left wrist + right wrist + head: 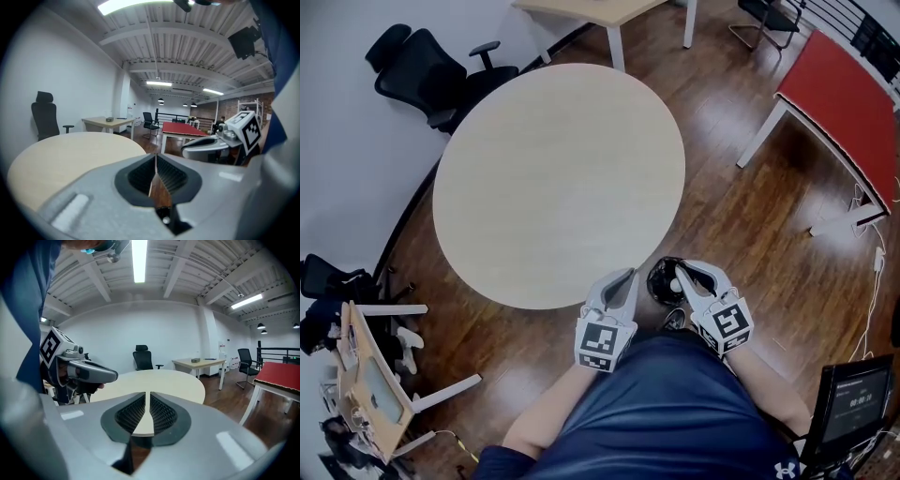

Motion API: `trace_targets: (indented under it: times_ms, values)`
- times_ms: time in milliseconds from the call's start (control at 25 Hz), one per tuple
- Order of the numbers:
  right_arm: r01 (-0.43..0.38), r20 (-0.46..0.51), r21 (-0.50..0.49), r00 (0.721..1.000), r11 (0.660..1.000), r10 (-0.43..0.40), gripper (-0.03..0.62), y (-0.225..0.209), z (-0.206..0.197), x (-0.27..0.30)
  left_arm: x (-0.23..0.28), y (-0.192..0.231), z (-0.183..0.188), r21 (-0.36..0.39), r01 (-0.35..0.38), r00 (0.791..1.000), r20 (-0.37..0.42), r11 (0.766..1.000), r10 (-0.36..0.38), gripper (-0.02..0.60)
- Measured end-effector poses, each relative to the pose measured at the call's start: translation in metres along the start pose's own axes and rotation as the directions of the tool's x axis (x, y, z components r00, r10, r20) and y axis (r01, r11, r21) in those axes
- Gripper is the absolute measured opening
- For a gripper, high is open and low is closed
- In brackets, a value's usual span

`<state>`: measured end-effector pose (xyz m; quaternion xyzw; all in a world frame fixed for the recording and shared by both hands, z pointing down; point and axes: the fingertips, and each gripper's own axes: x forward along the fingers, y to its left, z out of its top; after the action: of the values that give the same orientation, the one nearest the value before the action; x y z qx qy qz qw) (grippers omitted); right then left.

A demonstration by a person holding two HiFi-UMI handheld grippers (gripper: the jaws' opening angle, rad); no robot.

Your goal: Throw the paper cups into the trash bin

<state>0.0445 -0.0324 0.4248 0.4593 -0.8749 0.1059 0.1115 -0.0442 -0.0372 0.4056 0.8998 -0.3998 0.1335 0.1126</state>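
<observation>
My left gripper (625, 275) and right gripper (682, 270), both pinched empty, flank the trash bin (657, 277); I'd lift clear of its rim.

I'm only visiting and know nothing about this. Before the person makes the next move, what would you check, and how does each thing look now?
1. The left tongs are shut with nothing between them: ok.
2. The right tongs are shut with nothing between them: ok.
3. The round pale wooden table has no paper cups on it: ok.
4. The small black trash bin stands on the floor near both tongs: ok.
5. A cup is in the bin: cannot tell; only something pale shows inside.
</observation>
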Motion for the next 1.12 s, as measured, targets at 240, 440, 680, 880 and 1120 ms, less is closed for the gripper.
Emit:
trace_targets:
  times_ms: [240,440,680,880,1120]
  values:
    - [0.016,0.016,-0.014,1.0,1.0,-0.015,0.024,0.002,0.012,0.003,-0.003,0.002,-0.001,-0.007,0.01,1.0,-0.009,1.0,-0.01,0.012]
    - [0.04,0.03,-0.012,0.999,0.999,-0.04,0.011,-0.003,0.02,0.001,-0.003,0.004,-0.001,-0.006,0.015,1.0,-0.011,1.0,-0.015,0.012]
    - [0.051,0.033,-0.016,0.998,0.999,-0.05,0.011,-0.004,0.022,0.001,-0.003,0.004,0.0,-0.008,0.024,1.0,-0.01,1.0,-0.024,0.012]
    - [0.047,0.021,-0.012,0.999,0.999,-0.047,0.011,0.0,0.019,0.0,-0.005,0.004,0.0,-0.009,0.026,1.0,-0.012,1.0,-0.026,0.012]
    - [0.06,-0.005,-0.024,0.998,0.998,-0.06,0.011,0.008,0.016,-0.012,-0.012,-0.009,-0.008,-0.027,0.06,0.998,-0.013,0.998,-0.061,0.012]
